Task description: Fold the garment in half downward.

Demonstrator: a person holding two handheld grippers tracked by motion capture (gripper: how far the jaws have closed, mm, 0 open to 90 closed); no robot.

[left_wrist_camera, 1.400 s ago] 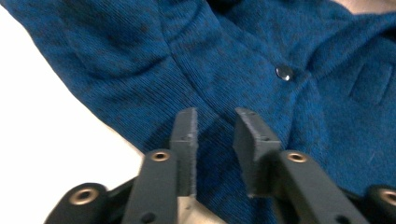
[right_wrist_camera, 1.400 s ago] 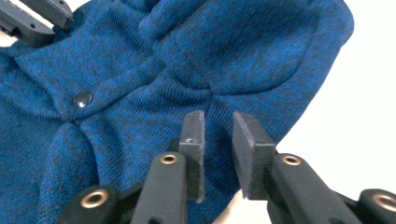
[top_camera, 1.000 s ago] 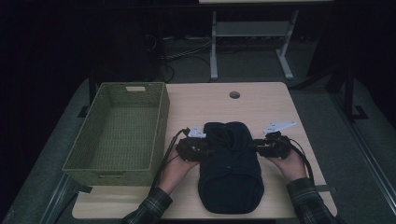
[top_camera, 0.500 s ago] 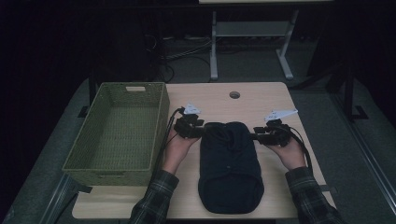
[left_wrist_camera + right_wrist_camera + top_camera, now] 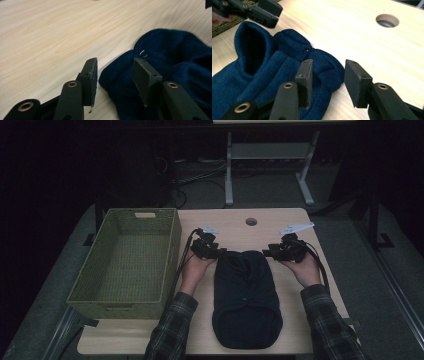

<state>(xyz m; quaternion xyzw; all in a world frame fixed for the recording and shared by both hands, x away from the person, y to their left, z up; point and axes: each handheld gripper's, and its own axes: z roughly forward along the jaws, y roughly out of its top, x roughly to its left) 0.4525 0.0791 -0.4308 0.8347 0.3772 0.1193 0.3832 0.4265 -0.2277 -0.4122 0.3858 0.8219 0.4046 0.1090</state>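
A dark blue knitted garment point(image 5: 245, 295) lies folded lengthwise in the middle of the wooden table point(image 5: 235, 227). My left gripper point(image 5: 222, 252) is at its far left corner. In the left gripper view the jaws point(image 5: 115, 72) stand apart with the garment's edge point(image 5: 175, 57) lying between them, and the pads do not press it. My right gripper point(image 5: 267, 252) is at the far right corner. Its jaws point(image 5: 327, 75) are also apart over the rounded fabric edge point(image 5: 262, 65), which has a small dark button. The left gripper point(image 5: 265, 12) appears at the top left of the right gripper view.
An olive woven basket point(image 5: 125, 300) stands at the table's left, close to the left hand. A round cable hole point(image 5: 251, 221) is in the far part of the table. Bare wood lies beyond and to the right of the garment.
Both hands have slid away from the person along the garment's sides, from about its middle to its far corners. The garment itself has stayed in place.
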